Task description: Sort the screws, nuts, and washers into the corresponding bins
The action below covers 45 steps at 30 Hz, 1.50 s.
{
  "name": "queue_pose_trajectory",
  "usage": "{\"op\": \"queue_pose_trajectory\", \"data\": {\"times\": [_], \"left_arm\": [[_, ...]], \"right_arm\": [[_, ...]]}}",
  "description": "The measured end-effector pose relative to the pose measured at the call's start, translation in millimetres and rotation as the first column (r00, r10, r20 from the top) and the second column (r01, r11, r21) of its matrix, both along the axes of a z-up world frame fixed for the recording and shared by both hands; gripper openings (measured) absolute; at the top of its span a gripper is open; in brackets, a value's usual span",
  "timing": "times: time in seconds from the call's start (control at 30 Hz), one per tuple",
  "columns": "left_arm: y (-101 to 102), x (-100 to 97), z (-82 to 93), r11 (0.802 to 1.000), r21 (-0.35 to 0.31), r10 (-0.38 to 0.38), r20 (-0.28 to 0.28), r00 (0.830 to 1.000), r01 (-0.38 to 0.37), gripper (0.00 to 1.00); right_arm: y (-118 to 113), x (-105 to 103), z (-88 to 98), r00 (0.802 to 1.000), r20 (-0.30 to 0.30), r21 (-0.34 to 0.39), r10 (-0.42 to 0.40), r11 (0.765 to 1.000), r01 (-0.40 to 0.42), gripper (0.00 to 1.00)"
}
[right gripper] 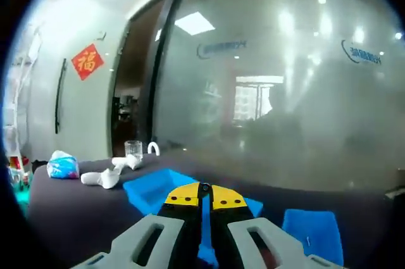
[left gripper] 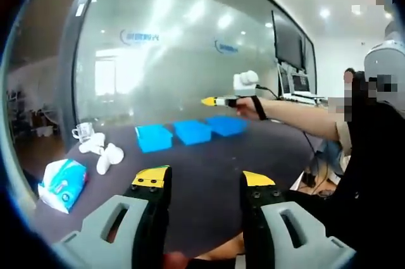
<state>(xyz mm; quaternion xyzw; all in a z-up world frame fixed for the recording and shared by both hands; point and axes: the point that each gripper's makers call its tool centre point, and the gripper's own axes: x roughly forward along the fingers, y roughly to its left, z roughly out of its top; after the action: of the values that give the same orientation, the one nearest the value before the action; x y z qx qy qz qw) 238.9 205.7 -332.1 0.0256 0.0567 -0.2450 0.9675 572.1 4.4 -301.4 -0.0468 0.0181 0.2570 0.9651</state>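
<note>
Three blue bins stand in a row on the dark table: left bin, middle bin, right bin. My left gripper is held open over the near table, well short of them, with nothing between its yellow-tipped jaws. A person's hand holds my right gripper in the air above the bins. In the right gripper view, my right gripper is shut, and a small dark part is pinched at its tips; I cannot tell what kind. Blue bins lie just below it.
A tissue pack, white objects and a glass cup sit at the table's left end. A glass wall runs behind the table. Monitors and a person are at the right.
</note>
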Motion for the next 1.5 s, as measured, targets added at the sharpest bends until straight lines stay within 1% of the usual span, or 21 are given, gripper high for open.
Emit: {"op": "queue_pose_trajectory", "data": {"times": [0.1, 0.2, 0.33, 0.43, 0.77, 0.8, 0.83, 0.9, 1.0, 1.1, 1.27, 1.37, 1.47, 1.5], "left_arm": [[2.5, -1.0, -1.2, 1.000, 0.000, 0.009, -0.003, 1.000, -0.009, 0.41], [5.3, -1.1, -0.8, 1.000, -0.005, 0.024, -0.001, 1.000, -0.024, 0.41], [7.6, -0.6, 0.0, 0.999, -0.007, 0.039, 0.002, 0.999, -0.039, 0.41], [8.3, -0.2, -0.1, 0.999, -0.002, 0.044, 0.002, 0.999, -0.044, 0.41], [11.9, 1.6, 2.3, 0.997, -0.010, 0.072, 0.003, 0.997, -0.072, 0.42], [12.3, 1.6, 2.3, 0.997, -0.010, 0.075, 0.003, 0.997, -0.075, 0.42], [12.9, 1.6, 2.2, 0.997, -0.009, 0.078, 0.002, 0.997, -0.078, 0.42], [14.1, 1.4, 2.4, 0.996, -0.012, 0.084, 0.001, 0.996, -0.084, 0.42], [15.1, 0.9, 2.9, 0.996, -0.016, 0.087, 0.003, 0.996, -0.087, 0.42], [14.0, 0.3, 2.7, 0.997, -0.019, 0.081, 0.003, 0.997, -0.081, 0.42], [9.3, -0.4, 1.3, 0.998, -0.016, 0.060, 0.002, 0.998, -0.060, 0.42], [5.6, -0.7, 0.8, 0.999, -0.021, 0.044, 0.000, 0.999, -0.044, 0.42], [-0.5, -0.7, -1.1, 1.000, -0.009, 0.021, -0.003, 1.000, -0.021, 0.42], [-2.2, -0.7, -1.5, 1.000, -0.007, 0.013, -0.004, 1.000, -0.013, 0.42]], "right_arm": [[2.3, 18.4, -4.6, 1.000, -0.017, -0.007, -0.015, 1.000, 0.015, 0.02], [2.6, 32.3, -11.0, 0.999, -0.031, -0.036, -0.027, 0.999, 0.026, 0.02], [0.9, 42.7, -16.3, 0.998, -0.046, -0.046, -0.040, 0.998, 0.038, 0.02], [0.3, 44.0, -19.4, 0.997, -0.061, -0.043, -0.040, 0.998, 0.038, 0.02], [2.8, 44.6, -25.4, 0.997, -0.074, -0.059, -0.026, 0.998, 0.022, 0.04], [4.3, 42.1, -27.5, 0.997, -0.070, -0.089, -0.014, 0.996, 0.008, 0.04], [4.9, 40.7, -28.5, 0.998, -0.062, -0.115, -0.009, 0.993, 0.002, 0.09], [9.0, 34.9, -27.6, 0.998, -0.056, -0.115, 0.013, 0.993, -0.019, 0.18], [9.6, 27.3, -25.8, 0.998, -0.046, -0.129, 0.032, 0.991, -0.038, 0.19], [8.3, 14.8, -25.1, 0.998, -0.038, -0.135, 0.056, 0.989, -0.061, 0.19], [-2.6, -23.5, -29.7, 0.993, -0.049, -0.120, 0.109, 0.986, -0.114, 0.20], [-7.6, -52.1, -41.3, 0.981, -0.099, -0.105, 0.169, 0.978, -0.179, 0.20], [-16.1, -75.2, -50.4, 0.971, -0.122, -0.135, 0.206, 0.965, -0.222, 0.21], [-20.4, -86.1, -52.7, 0.966, -0.129, -0.142, 0.222, 0.960, -0.240, 0.21]]}}
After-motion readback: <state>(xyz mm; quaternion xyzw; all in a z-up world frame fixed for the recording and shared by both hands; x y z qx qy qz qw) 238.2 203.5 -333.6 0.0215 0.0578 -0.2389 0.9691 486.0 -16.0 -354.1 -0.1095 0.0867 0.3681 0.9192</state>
